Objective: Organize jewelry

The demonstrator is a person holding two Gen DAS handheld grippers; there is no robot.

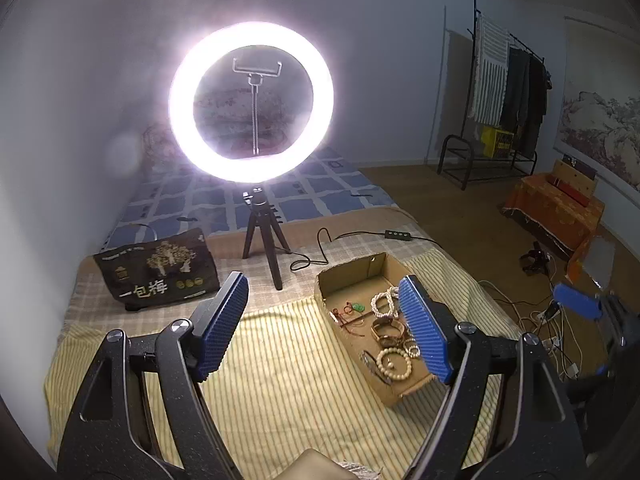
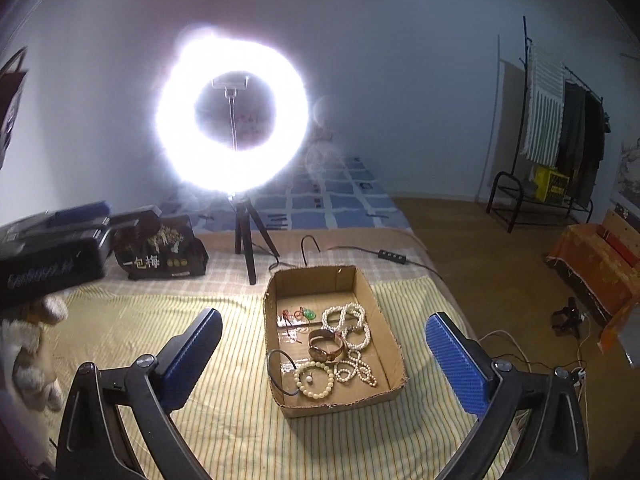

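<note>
A shallow cardboard box (image 1: 352, 272) (image 2: 316, 280) lies on the yellow striped cloth. Inside it are white pearl bracelets (image 2: 346, 320), a rose-gold watch (image 2: 326, 346), a cream bead bracelet (image 2: 314, 380), a green pendant on red cord (image 2: 308, 314) and a dark cord (image 2: 276, 372). My left gripper (image 1: 324, 320) is open and empty, above the cloth just left of the box; its right pad hides part of the jewelry. My right gripper (image 2: 324, 360) hangs wide open above the box, holding nothing. One of its blue fingers (image 1: 576, 302) shows at the right edge of the left wrist view.
A lit ring light on a small tripod (image 1: 266, 240) (image 2: 250, 240) stands behind the box, its cable and controller (image 2: 394, 258) trailing right. A black printed bag (image 1: 160, 272) sits back left. The bed's right edge drops to a floor with cables (image 1: 540, 316). A fluffy sleeve (image 2: 28, 344) is at left.
</note>
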